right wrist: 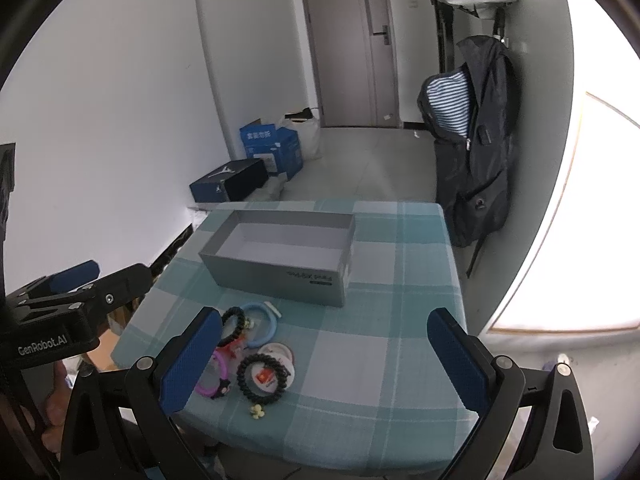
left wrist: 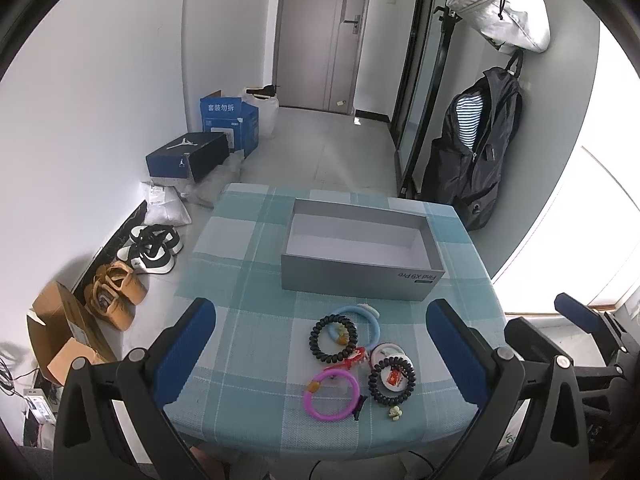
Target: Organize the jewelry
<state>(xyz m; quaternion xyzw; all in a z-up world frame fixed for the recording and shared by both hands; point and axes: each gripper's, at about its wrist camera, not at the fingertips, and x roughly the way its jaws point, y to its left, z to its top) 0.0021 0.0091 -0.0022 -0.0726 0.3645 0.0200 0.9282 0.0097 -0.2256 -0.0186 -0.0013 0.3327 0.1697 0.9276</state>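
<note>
While both grippers gape apart, left gripper (left wrist: 320, 344), right gripper (right wrist: 324, 344), grey box (left wrist: 362, 278) reading "Find X9 Pro"

L gripper (left wrist: 320, 344) & R gripper (right wrist: 324, 354) wide apart, holding nothing.

The grey box (left wrist: 362, 280) on the table reads "Find X9 Pro" upside down along its near side wall. The left gripper (right wrist: 60, 304), seen from the right wrist camera, carries "GenRobot.AI" in white on its black body. The blue carton (left wrist: 224, 120) on the floor bears the Chinese characters "套装勿拆".
</note>
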